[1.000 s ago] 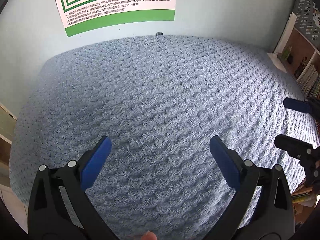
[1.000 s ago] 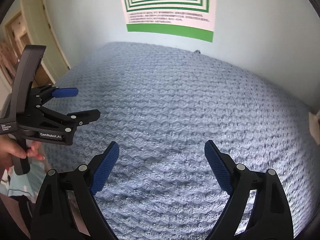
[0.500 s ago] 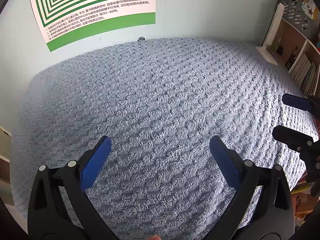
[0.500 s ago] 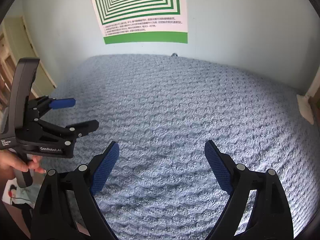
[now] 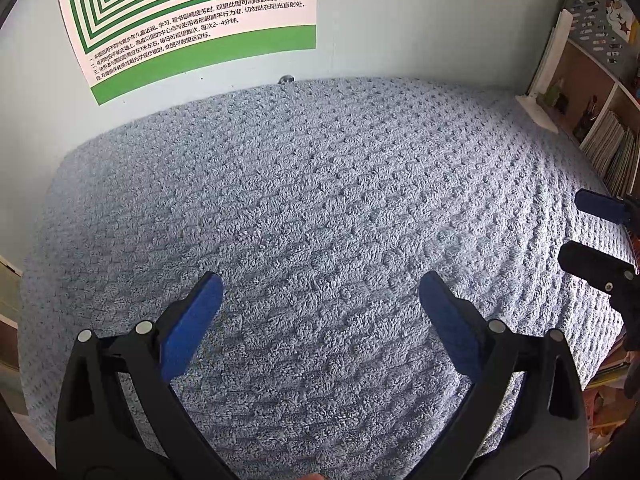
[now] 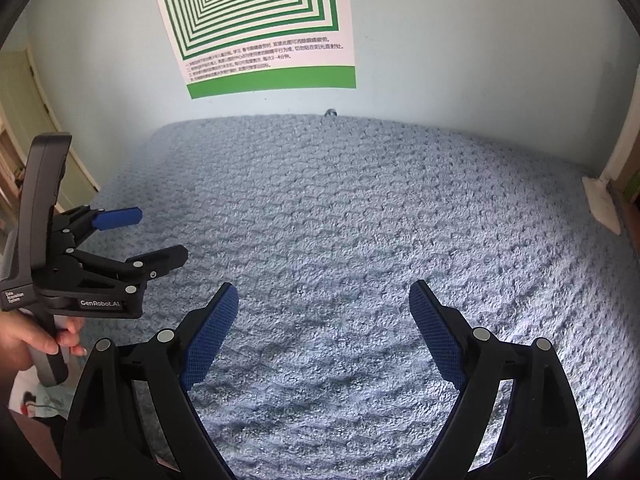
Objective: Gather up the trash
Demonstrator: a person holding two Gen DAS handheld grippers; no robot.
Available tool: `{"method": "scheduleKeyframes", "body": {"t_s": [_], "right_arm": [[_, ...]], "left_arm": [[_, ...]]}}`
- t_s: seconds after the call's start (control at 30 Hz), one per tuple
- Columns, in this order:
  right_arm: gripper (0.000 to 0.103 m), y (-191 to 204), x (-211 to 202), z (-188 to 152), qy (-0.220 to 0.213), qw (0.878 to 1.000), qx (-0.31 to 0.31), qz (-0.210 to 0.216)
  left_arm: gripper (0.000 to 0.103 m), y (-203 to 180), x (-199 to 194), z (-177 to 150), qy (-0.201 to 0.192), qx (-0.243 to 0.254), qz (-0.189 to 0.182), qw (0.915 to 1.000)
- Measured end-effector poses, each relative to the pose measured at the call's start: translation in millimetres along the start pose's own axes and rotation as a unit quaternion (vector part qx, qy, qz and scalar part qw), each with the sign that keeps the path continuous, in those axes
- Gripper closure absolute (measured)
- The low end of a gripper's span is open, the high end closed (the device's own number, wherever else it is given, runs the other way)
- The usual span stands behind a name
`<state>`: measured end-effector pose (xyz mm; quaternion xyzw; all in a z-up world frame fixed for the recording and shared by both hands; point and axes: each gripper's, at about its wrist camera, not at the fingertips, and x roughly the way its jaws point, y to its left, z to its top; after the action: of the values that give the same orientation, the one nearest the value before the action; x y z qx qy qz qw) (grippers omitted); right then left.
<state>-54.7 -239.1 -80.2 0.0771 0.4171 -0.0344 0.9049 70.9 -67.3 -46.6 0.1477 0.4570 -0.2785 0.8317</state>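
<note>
No trash shows in either view. My left gripper (image 5: 320, 292) is open and empty above a blue textured blanket (image 5: 320, 200) on a bed. It also shows at the left of the right wrist view (image 6: 160, 236), held in a hand. My right gripper (image 6: 324, 300) is open and empty above the same blanket (image 6: 360, 220). Its fingertips (image 5: 600, 206) show at the right edge of the left wrist view.
A green and white striped poster (image 6: 256, 24) hangs on the pale wall behind the bed. A bookshelf (image 5: 600, 120) with books stands at the right. A white ledge (image 6: 604, 204) lies at the bed's right edge. A small dark fitting (image 5: 286, 79) sits at the wall's base.
Both cameras have swung and tilted a little, so the poster shifts in the views. Both grippers stay open and empty above the blanket.
</note>
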Motion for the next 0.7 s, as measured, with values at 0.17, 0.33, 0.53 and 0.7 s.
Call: {"method": "scheduleKeyframes", "body": {"t_s": [0.17,0.33,0.53,0.7], "right_arm": [[0.016,0.4,2.2,1.2,0.002,1.000,-0.002,-0.002],[0.016,-0.2,3.0,2.6,0.001,1.000,-0.003,-0.001],[0.016,-2.8,5.1,0.7,0.006,1.000,-0.003,-0.003],[0.016,-4.9,4.5,0.8,0.006,1.000,0.001,-0.002]], "left_arm": [[0.007,2.2,0.0,1.6,-0.001,-0.003,0.003,1.0000],[0.007,4.7,-0.8,3.1,-0.003,-0.003,0.008,1.0000],[0.007,5.3,1.0,2.6,0.001,-0.006,0.010,0.9999],[0.007,3.8,0.3,2.9,0.000,-0.004,0.012,0.9999]]}}
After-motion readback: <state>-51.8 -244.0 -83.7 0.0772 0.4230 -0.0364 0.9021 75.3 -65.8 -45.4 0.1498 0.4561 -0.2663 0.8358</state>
